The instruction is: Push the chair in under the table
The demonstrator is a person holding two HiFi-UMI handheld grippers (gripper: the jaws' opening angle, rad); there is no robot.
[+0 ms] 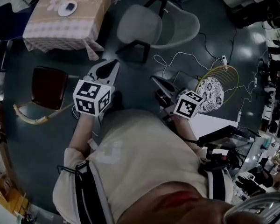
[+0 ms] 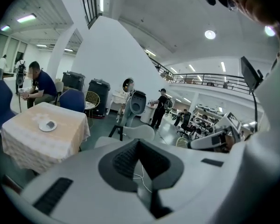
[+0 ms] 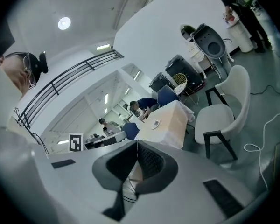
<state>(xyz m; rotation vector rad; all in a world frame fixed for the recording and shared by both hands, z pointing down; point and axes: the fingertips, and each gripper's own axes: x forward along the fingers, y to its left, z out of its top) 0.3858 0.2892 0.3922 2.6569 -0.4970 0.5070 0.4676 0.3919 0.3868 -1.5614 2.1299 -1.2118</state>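
Nearest, at the lower middle of the head view, both grippers are held out ahead of the body. The left gripper (image 1: 111, 66) is seen with its jaws pressed together and nothing between them. The right gripper (image 1: 155, 80) is closed in the same way, empty. This is judged to suit the job — a push needs a blunt, firm end, not a grip. Both are pointed toward the upper middle of the frame, where the chair (image 1: 141, 24) stands, and neither is touching it. Bare floor and a looped cable (image 1: 177, 57) lie between.

The chair is placed just beside the right corner of the table (image 1: 84, 3), at the upper left, and not under it. Its seat is turned toward the table and its curved back toward the right. The back is therefore judged to be the surface to press if the seat is to slide beneath the cloth. The hanging cloth corner is near the chair's dark legs and could be caught. A plate (image 1: 67, 8) is set toward the middle of the table top, apart from the chair's side.

Farther off, in the left gripper view, a seated person (image 2: 37, 85) is seen behind the table at the far left.
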